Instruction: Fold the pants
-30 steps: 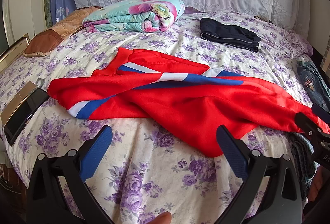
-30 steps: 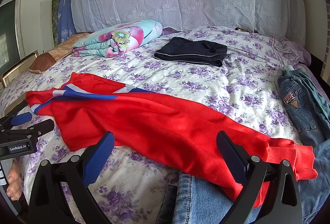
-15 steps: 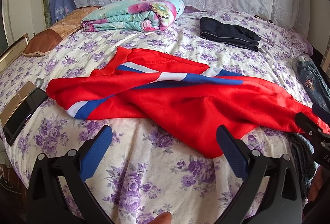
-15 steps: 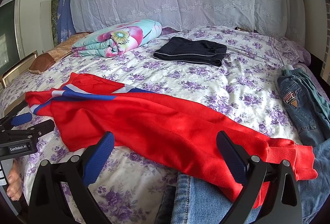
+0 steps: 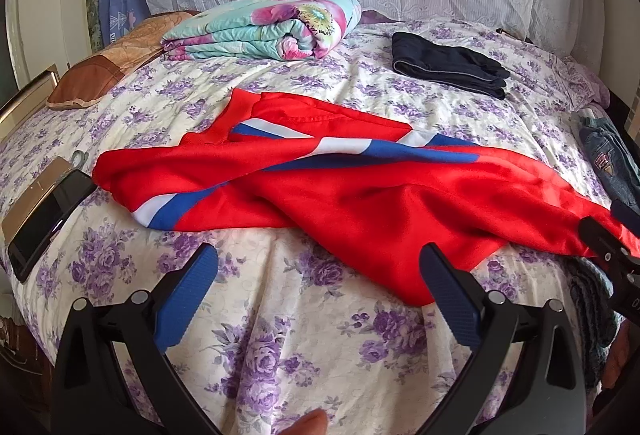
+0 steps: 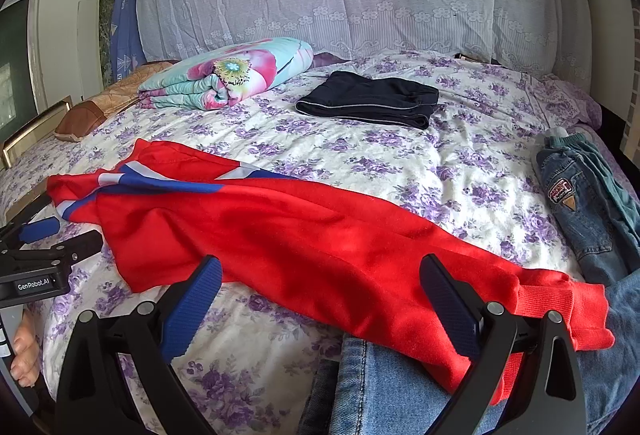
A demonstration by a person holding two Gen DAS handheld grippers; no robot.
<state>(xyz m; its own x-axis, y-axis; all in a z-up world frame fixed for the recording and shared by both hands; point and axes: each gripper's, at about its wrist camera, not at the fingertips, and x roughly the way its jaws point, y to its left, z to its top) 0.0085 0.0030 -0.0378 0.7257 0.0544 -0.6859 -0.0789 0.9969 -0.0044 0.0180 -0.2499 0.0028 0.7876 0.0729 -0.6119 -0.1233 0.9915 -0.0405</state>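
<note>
Pants (image 5: 360, 195) red, unfolded on bed (image 5: 280, 315) | 2 grippers' jaws apart, apparently empty

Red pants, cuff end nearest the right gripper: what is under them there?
The red pants drape their cuffs over blue denim at the bed's edge; elsewhere the floral sheet. How far the denim reaches beneath is covered.

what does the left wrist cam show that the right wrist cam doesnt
Only the left wrist view shows the dark phone lying at the bed's left edge, and its own open left gripper over bare bedsheet.

Only the right wrist view shows the ribbed cuffs of the red pants draped onto blue denim, with the open right gripper above them.

Both show the unfolded red pants, the folded dark garment, the floral quilt, the small jeans and the purple-flowered bedsheet.
</note>
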